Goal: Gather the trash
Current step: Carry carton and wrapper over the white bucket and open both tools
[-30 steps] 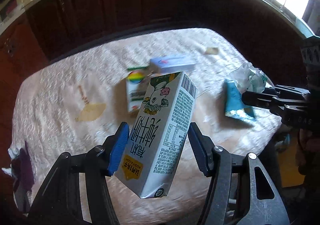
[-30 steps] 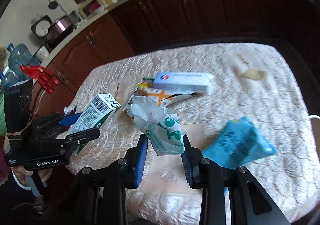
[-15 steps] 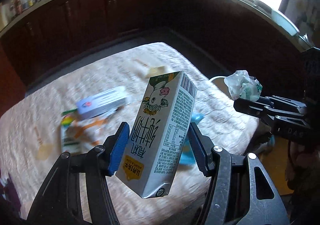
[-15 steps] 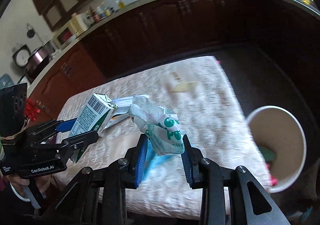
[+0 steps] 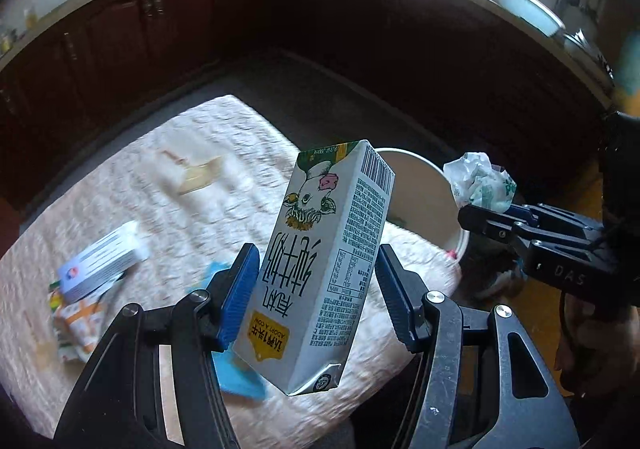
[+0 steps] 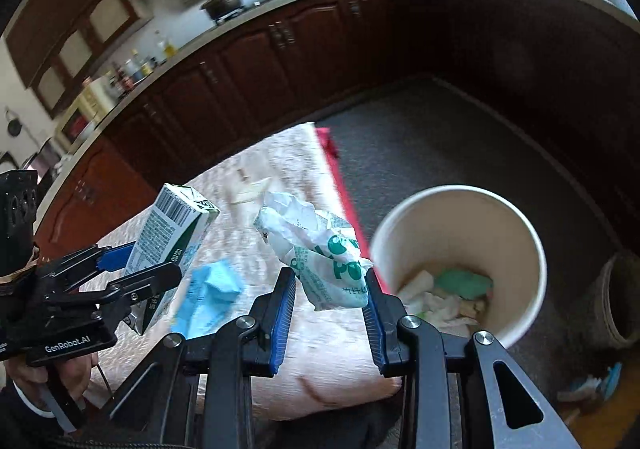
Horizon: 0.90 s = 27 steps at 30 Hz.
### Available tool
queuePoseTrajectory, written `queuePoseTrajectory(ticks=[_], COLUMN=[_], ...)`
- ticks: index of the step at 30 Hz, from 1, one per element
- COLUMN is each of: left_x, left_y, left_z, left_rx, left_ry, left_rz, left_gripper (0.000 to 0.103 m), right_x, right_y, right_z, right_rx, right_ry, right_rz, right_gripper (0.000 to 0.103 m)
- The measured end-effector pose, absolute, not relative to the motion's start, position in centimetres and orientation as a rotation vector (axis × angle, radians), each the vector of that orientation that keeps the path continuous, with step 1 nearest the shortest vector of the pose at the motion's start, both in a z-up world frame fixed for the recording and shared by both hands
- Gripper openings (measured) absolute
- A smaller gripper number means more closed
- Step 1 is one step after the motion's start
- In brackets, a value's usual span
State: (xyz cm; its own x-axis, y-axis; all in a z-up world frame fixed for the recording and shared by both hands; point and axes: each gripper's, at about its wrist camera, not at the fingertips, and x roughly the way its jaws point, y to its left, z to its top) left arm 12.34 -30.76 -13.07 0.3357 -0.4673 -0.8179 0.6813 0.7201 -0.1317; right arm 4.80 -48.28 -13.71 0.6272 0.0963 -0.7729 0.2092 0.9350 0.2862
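Note:
My left gripper [image 5: 316, 289] is shut on a white milk carton [image 5: 324, 261] with a cow drawing, held in the air above the table's right end. My right gripper [image 6: 330, 305] is shut on a crumpled white and green wrapper [image 6: 320, 253], held beside the rim of a cream waste bin [image 6: 520, 233] that stands on the floor and holds several scraps. The bin also shows in the left wrist view [image 5: 424, 185], behind the carton. In that view the right gripper [image 5: 484, 215] holds the wrapper [image 5: 480, 181] to the bin's right.
The table [image 5: 168, 209] has a quilted pink cloth. On it lie a blue packet [image 6: 208, 293], a white and blue box [image 5: 100, 261], a colourful wrapper [image 5: 80, 325] and a wooden ice-cream stick wrapper [image 5: 196, 173]. Dark cabinets [image 6: 280, 61] ring the room.
Both grippers have swung to the right, from over the table's middle towards its right end. The waste bin has come into view in both cameras. Both grips are unchanged.

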Motion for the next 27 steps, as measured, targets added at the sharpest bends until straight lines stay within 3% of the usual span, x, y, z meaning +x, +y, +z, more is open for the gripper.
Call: queuePoseTrajectory(ticks=[14,27], left_x=[12.4,13.9], left_y=[-40.1,-44.1], left_z=[-14.7,-16.4], left_rx=[0.244,0.206], left_ry=[1.036,1.074], left_rz=[-0.871,-0.888], left_gripper=[0.058,0.058], right_x=[2.5,4.6], right_y=[-55.6,-57.3], right_z=[-16.4,-18.5], right_rx=[0.48,0.514], right_ry=[0.938,0.974], right_rz=[-0.214,-0.267], right_gripper=[0.032,0.032])
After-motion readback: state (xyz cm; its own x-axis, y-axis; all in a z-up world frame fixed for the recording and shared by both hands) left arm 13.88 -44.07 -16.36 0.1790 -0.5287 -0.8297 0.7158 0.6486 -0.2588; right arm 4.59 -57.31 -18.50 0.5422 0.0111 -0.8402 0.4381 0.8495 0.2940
